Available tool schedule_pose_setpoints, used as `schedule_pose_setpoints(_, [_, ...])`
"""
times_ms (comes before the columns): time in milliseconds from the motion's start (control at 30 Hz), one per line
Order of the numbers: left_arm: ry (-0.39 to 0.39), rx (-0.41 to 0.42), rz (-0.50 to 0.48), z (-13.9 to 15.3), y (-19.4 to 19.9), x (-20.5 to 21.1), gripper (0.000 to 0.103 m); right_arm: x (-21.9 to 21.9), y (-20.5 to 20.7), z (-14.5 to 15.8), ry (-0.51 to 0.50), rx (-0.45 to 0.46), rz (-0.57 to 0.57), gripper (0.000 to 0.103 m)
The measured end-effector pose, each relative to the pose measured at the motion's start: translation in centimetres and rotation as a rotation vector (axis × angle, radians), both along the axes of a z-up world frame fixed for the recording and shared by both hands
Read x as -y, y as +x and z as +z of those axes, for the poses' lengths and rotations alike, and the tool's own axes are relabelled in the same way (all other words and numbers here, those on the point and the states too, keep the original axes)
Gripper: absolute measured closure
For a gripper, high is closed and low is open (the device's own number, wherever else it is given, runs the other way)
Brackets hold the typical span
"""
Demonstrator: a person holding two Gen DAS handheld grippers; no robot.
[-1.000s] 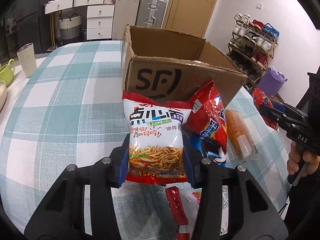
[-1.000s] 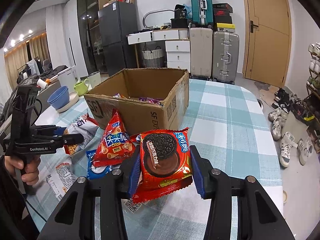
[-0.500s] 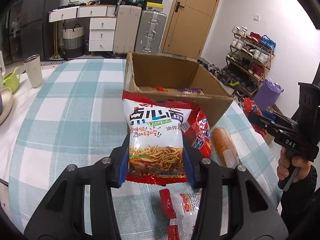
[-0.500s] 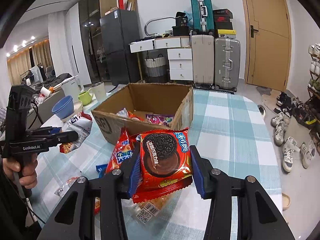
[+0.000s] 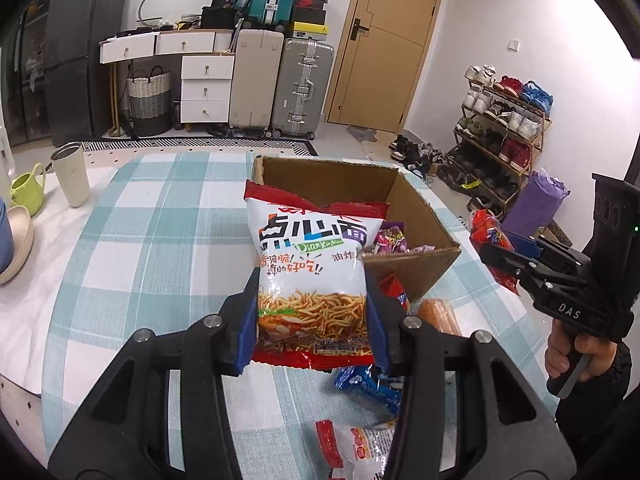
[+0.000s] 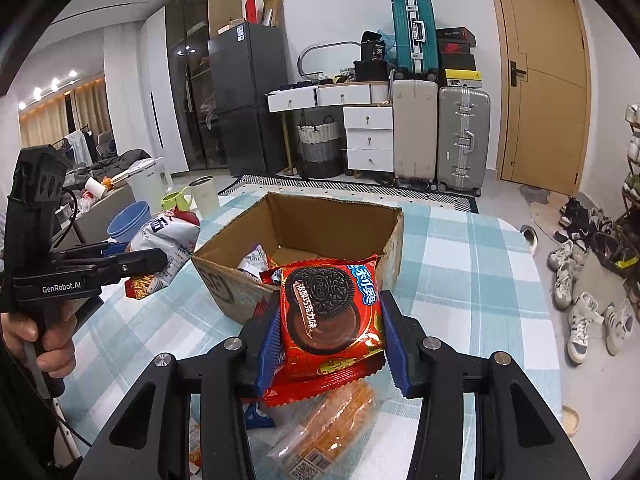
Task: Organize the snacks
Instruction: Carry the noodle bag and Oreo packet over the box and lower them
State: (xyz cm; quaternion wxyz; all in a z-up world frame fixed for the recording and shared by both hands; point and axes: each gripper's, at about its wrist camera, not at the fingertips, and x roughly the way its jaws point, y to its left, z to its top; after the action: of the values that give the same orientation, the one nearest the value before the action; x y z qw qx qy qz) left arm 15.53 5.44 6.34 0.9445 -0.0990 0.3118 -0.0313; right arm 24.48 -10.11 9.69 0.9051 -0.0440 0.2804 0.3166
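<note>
The left tongs point(image 5: 312, 320) are squeezed tight on a white noodle snack bag point(image 5: 310, 264) with a red top. The bag stands up in the middle of the left view, lifted off the counter point(image 5: 160, 240), and its top edge hides the near wall of the cardboard box point(image 5: 420, 216). The right tongs point(image 6: 330, 332) are pinched on a red cookie pack point(image 6: 332, 312) with a big dark cookie printed on it. That pack sits in the lower middle of the right view, also up in the air, in front of the box.

The box is open at the top. Some snacks lie inside it, like a purple wrapper point(image 5: 390, 240) near the right wall. On the counter below the left tongs are a blue packet point(image 5: 368, 384) and a white and red packet point(image 5: 360, 448) at the bottom of the frame. An orange packet point(image 5: 438, 314) lies just beside the box, at the lower right of the noodle bag. In the right view an orange packet point(image 6: 332, 420) lies under the cookie pack.

The counter has a blue and white checked cloth. At the far left of the left view stand a pale cup point(image 5: 72, 174) and a green mug point(image 5: 28, 188). At the right edge a hand point(image 5: 576, 354) grips the handle of the other tongs
</note>
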Motion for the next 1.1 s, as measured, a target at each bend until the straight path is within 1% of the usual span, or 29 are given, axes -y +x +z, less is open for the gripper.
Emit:
schedule_pose_setpoints(133, [-0.007, 0.002, -0.024, 1.0, 1.1, 0.0, 0.06, -0.7, 0.9, 0.4, 0.003, -0.009, -0.006, 0.057])
schedule_pose_setpoints(233, [0.006, -0.001, -0.034, 1.4, 2.1, 0.3, 0.06, -1.4, 1.4, 0.6, 0.004, -0.007, -0.006, 0.057])
schedule_pose_setpoints(533, [0.022, -0.018, -0.037, 2.2, 5.6, 0.8, 0.06, -2.9, 3.1, 1.3, 0.005, -0.001, 0.002, 0.057])
schedule_pose_setpoints(700, [0.025, -0.025, -0.031, 2.2, 6.9, 1.1, 0.06, -3.4, 4.1, 1.2, -0.003, -0.009, 0.008, 0.057])
schedule_pose_setpoints(1100, [0.02, -0.058, -0.021, 0.6, 11.4, 0.6, 0.06, -4.7, 6.4, 0.8, 0.001, -0.013, 0.021, 0.057])
